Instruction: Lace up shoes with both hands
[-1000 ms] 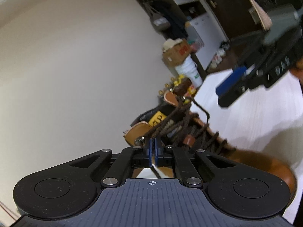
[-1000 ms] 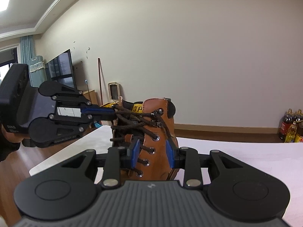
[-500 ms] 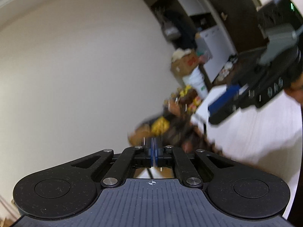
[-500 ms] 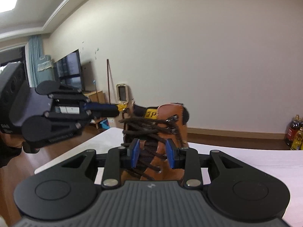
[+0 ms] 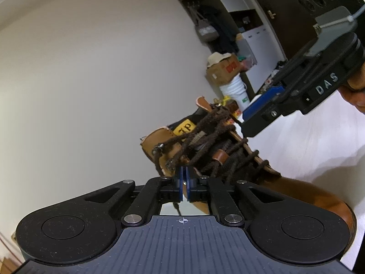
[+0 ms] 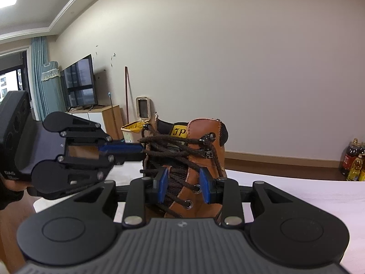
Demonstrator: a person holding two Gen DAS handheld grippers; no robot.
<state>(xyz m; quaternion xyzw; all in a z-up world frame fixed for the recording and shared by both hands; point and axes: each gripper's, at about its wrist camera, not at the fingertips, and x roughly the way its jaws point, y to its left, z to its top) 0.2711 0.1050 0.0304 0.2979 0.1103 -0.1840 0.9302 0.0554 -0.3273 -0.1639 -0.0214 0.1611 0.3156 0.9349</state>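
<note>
A tan leather lace-up boot (image 6: 203, 159) with a yellow tongue tag is being kept upright on a white tabletop (image 6: 296, 196), roughly between the two grippers. Its dark brown cord lace (image 6: 173, 146) is being carried in crossing runs over the upper metal hooks.

In the right wrist view, the left gripper (image 6: 139, 150) is being held level at the boot's collar, its blue pads brought together, with lace runs being drawn taut toward the tips. In the left wrist view the same pads (image 5: 183, 180) are being shown closed, a thin dark lace end being pinched between them and trailing below.

The right gripper (image 6: 183, 183) is being held with its jaws apart in its own view, the laced front of the boot being framed between the blue pads; contact cannot be confirmed. From the left wrist view, that gripper (image 5: 246, 123) is being seen just beside the top of the boot, a hand (image 5: 351, 91) being partly shown behind it.

Only the right wrist view is showing a flat television (image 6: 79, 82), a teal curtain (image 6: 41, 73), a lidded waste bin (image 6: 134, 127) and oil bottles (image 6: 353, 159) by the cream wall. Only the left wrist view is showing a cardboard box (image 5: 224, 68) on a white bucket (image 5: 235, 91) and dark shelving (image 5: 205, 0).
</note>
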